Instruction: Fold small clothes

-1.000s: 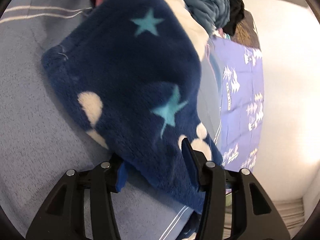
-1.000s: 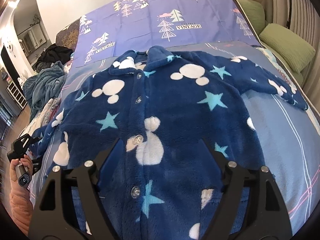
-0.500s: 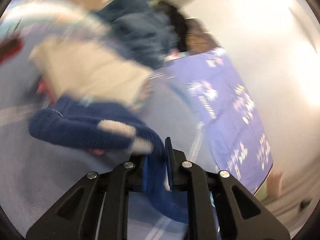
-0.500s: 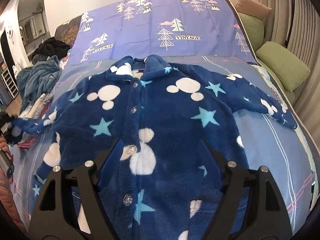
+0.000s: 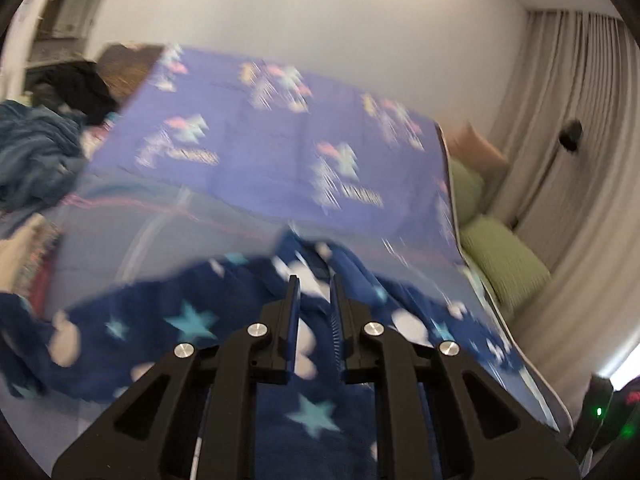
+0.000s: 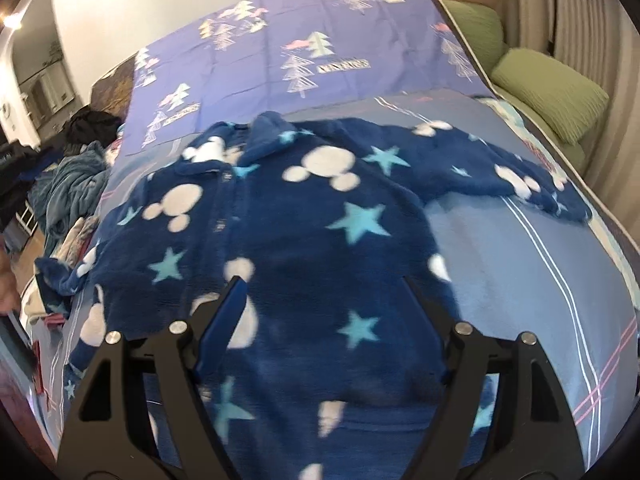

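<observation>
Fleece pyjama top (image 6: 304, 248) lies flat on your bed (image 6: 532, 280); left gripper (image 5: 314, 292) fingers nearly pressed together, grip unclear through blur; right gripper (image 6: 320, 292) spread at 6 o'clock.

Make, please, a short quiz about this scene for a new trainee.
1. True or false: the right gripper has its jaws open over the blue fleece top.
2. What colour are the cushions beside the bed? A red, B green, C black.
3. Fill in: the top's pattern shows white mouse heads and light blue ____.
Key: 1 true; 2 B; 3 stars.
</observation>
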Demonstrator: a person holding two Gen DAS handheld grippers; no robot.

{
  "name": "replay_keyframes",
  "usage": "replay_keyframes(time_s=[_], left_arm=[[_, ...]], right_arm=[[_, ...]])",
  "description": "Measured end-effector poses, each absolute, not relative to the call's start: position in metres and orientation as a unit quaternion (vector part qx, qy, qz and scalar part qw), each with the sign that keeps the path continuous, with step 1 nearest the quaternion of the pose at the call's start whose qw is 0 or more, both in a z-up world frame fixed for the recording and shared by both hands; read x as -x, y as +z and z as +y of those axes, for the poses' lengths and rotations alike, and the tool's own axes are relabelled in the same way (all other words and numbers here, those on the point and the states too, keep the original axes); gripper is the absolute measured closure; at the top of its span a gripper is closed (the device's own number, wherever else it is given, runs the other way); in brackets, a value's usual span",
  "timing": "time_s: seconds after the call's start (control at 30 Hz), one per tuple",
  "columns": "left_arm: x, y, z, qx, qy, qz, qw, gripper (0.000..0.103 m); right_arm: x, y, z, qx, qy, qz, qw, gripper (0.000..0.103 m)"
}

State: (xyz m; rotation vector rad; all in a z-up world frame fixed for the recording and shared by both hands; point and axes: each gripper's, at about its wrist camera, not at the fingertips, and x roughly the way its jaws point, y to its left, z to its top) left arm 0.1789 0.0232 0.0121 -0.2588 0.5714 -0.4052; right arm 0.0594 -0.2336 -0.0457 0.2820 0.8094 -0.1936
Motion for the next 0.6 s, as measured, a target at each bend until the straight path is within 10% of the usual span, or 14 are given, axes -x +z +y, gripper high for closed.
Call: replay_keyframes(time_s=[0.13, 0.33, 0.6], left_arm=[[-0.177, -0.013, 0.042, 0.159, -0.173, 0.314, 0.920, 0.053], [-0.162, -0.064, 0.150, 0.244, -0.051, 0.371, 0.894, 0.033], [-0.160, -0.124, 0.280, 0.441, 0.037, 0.393, 0.806, 0.033]], right_arm=[[-0.054, -0.051, -0.247, -0.135, -0.101, 0.400, 0.901, 0.025], [-0.061, -0.060, -0.246, -0.141, -0.089, 0.413, 0.895, 0.024], [-0.071, -0.060, -0.204, -0.114, -0.052, 0.435, 0.892, 0.024]])
